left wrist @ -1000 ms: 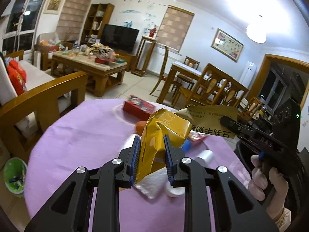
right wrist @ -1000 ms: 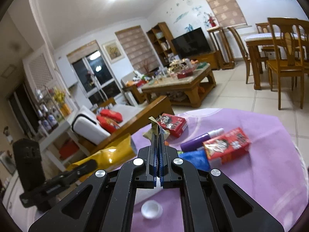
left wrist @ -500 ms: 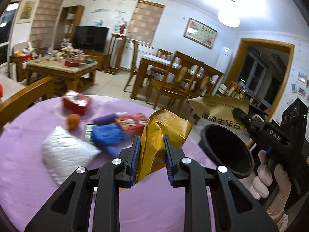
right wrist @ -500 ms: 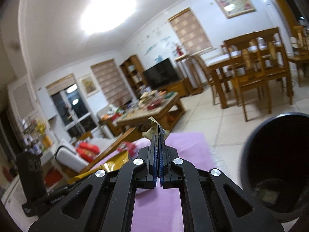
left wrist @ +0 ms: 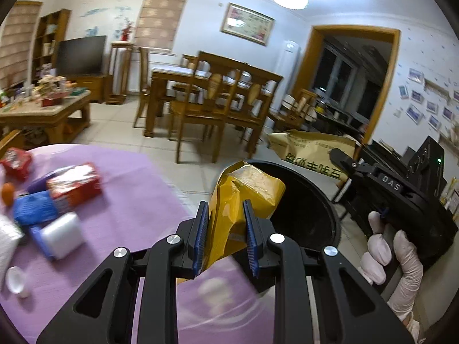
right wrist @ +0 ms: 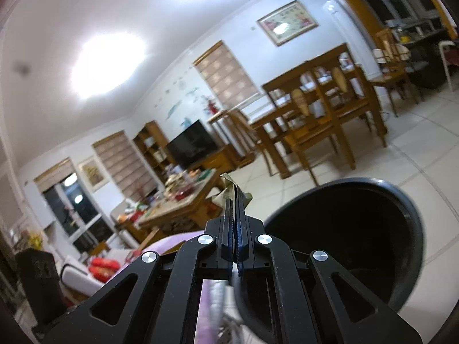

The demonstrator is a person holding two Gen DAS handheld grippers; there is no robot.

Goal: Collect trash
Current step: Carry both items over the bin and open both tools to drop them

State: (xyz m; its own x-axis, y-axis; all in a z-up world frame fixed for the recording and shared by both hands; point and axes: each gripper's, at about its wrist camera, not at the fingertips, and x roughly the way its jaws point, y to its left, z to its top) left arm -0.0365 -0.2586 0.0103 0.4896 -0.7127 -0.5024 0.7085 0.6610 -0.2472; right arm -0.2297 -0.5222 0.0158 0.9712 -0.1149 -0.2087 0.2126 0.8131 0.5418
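Left gripper (left wrist: 225, 236): jaws narrow, clamped on a crumpled yellow wrapper (left wrist: 243, 197), carried at the near rim of the black bin (left wrist: 330, 209). Right gripper (right wrist: 235, 223): jaws fully closed, pinching a thin tan printed bag (left wrist: 312, 149) by its edge, over the bin's near side.

Risks, as judged:
- The yellow wrapper sits over the rim, not the opening; released here it could land on the purple bench (left wrist: 134, 189) or the floor.
- The tan bag is broad and light; it may drape on the rim or drift outside.
- It may also cling to the pads.
- Both hands crowd one opening; collision possible.
- Red box (left wrist: 76, 186) and other litter remain on the bench.
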